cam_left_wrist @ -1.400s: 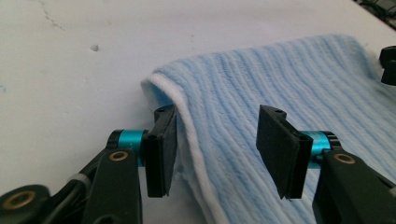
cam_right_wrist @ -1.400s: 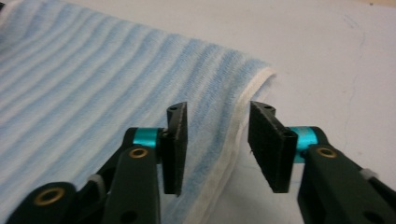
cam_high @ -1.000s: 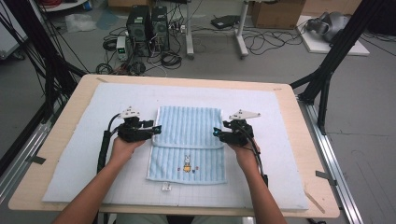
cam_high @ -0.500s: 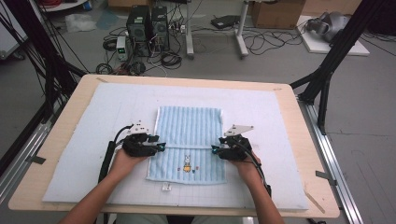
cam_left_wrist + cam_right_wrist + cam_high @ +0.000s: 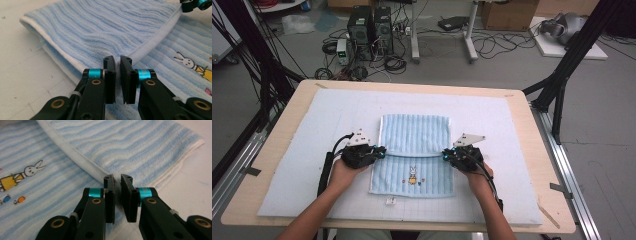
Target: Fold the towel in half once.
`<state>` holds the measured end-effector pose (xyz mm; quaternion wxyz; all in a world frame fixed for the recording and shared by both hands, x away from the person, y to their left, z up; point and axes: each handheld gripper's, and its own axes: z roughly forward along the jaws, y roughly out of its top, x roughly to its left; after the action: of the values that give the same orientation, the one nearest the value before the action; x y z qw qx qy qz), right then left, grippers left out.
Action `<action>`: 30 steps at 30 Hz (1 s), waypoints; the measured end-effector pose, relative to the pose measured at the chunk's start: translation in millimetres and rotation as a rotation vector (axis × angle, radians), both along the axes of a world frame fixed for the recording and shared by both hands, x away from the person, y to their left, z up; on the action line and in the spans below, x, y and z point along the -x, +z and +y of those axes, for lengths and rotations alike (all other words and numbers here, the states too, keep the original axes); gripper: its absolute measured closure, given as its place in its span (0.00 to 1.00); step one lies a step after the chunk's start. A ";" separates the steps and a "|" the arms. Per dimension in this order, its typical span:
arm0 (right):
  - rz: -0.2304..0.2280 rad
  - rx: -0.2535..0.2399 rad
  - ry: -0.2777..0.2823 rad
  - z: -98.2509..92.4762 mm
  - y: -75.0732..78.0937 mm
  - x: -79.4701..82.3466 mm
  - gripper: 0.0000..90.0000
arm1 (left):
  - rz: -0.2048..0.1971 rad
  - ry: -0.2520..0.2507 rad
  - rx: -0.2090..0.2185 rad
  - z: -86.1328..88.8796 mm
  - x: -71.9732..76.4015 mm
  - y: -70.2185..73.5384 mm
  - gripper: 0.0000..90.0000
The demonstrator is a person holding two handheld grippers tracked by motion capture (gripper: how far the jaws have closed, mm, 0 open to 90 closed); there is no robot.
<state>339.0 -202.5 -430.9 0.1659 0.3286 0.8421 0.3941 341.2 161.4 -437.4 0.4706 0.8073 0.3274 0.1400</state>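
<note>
Towel: we see the light blue striped towel on the white mat, its far part folded over toward us, the rabbit print bare on the near part.
Left gripper: our left gripper sits at the towel's left edge; its jaws have just been closing and now pinch the white hem of the folded layer.
Right gripper: our right gripper sits at the right edge, jaws likewise just closed, clamped on the same hem.
Table: the wooden table carries the mat.

Towel cut off at upper and right frame edges; hem hidden between jaws; tag too small to read.
</note>
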 end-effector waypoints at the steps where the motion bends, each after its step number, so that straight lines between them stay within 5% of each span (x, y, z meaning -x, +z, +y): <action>1: -0.001 0.002 0.001 0.1 1.3 1.7 0.91 | -0.001 -0.006 0.004 0.6 1.7 1.6 0.92; 6: -0.011 -0.014 0.024 -1.2 9.8 17.3 0.91 | -0.012 -0.020 0.062 7.6 21.8 9.7 0.92; 18: 0.008 -0.017 0.085 0.1 9.0 72.4 0.91 | 0.001 -0.096 0.043 16.1 75.7 9.8 0.92; 30: 0.054 -0.024 0.112 -3.1 4.4 99.4 0.91 | 0.073 -0.139 0.049 18.8 96.2 0.3 0.92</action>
<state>239.6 -205.6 -426.4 0.1167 0.2935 0.8586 0.4038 245.0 180.1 -437.1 0.4866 0.8210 0.2906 0.0694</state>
